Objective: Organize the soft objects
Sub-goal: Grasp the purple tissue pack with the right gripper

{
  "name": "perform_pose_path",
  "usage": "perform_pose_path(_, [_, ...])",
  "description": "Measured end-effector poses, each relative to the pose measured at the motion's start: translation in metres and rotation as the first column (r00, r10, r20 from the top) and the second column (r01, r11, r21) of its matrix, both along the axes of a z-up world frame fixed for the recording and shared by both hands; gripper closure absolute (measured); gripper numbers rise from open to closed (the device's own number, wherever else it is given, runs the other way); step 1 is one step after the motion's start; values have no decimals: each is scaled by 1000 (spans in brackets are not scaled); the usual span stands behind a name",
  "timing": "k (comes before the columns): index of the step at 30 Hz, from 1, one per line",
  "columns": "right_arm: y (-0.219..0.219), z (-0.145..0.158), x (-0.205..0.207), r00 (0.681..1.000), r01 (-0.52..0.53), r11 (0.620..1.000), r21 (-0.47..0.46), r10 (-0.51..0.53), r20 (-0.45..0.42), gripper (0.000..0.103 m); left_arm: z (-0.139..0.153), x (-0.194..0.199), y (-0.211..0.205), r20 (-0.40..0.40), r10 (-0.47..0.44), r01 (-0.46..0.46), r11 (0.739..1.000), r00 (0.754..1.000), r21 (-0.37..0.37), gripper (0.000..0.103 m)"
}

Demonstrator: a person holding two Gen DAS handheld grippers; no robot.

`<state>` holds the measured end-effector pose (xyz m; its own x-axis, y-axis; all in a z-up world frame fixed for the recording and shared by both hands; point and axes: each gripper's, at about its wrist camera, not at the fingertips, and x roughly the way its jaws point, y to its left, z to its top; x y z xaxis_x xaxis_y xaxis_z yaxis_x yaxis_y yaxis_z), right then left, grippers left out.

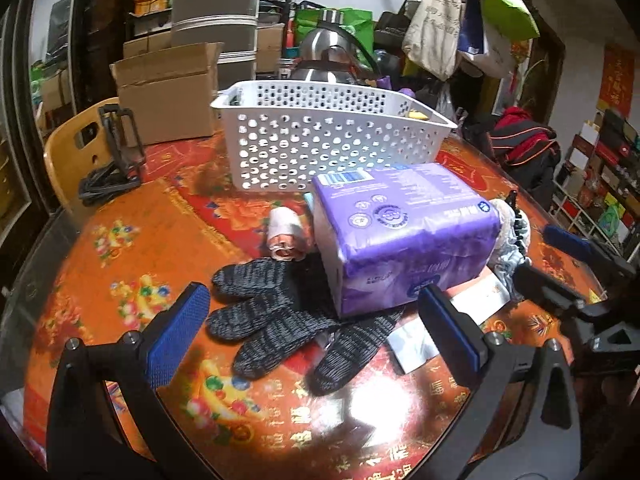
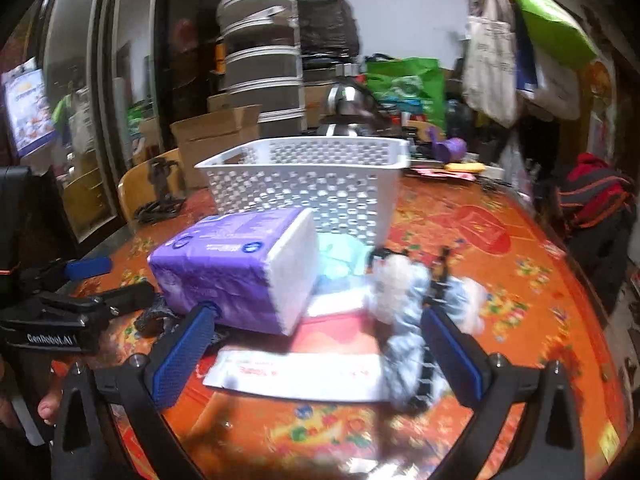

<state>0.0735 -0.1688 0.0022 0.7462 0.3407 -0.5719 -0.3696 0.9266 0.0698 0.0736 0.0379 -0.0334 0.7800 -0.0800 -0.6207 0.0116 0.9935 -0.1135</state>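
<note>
A white perforated basket stands at the back of the orange patterned table. In front of it lies a purple tissue pack, resting partly on a pair of dark knit gloves. My left gripper is open just above the gloves, holding nothing. A pink roll lies left of the pack. My right gripper is open over a flat white packet. Its right finger sits beside a fluffy white-and-blue item. A teal soft item lies behind.
A wooden chair with a black clamp stands at the table's left. Cardboard boxes, a steel kettle and hanging bags crowd the back. A red-and-black jacket hangs at the right. The left gripper shows at the right wrist view's left edge.
</note>
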Motion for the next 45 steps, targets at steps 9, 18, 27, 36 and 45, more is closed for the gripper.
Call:
perform_pose_path(9, [22, -18, 25, 994, -101, 995, 5, 101, -51, 35, -10, 13, -4, 20, -55, 55, 998, 998, -35, 30])
perform_pose_path(18, [31, -22, 33, 978, -195, 981, 20, 196, -73, 56, -19, 26, -7, 13, -155, 156, 978, 988, -136, 59])
perform_pose_path(27, [28, -20, 31, 974, -208, 977, 39, 210, -79, 65, -22, 23, -7, 17, -147, 147, 973, 989, -180, 60])
perform_pose_path(36, [27, -23, 27, 977, -190, 981, 35, 192, -90, 70, -17, 14, -9, 27, -127, 130, 975, 992, -183, 62])
perform_pose_path(45, [30, -11, 17, 981, -182, 983, 35, 184, -55, 70, 6, -1, -13, 75, -121, 131, 980, 990, -149, 62])
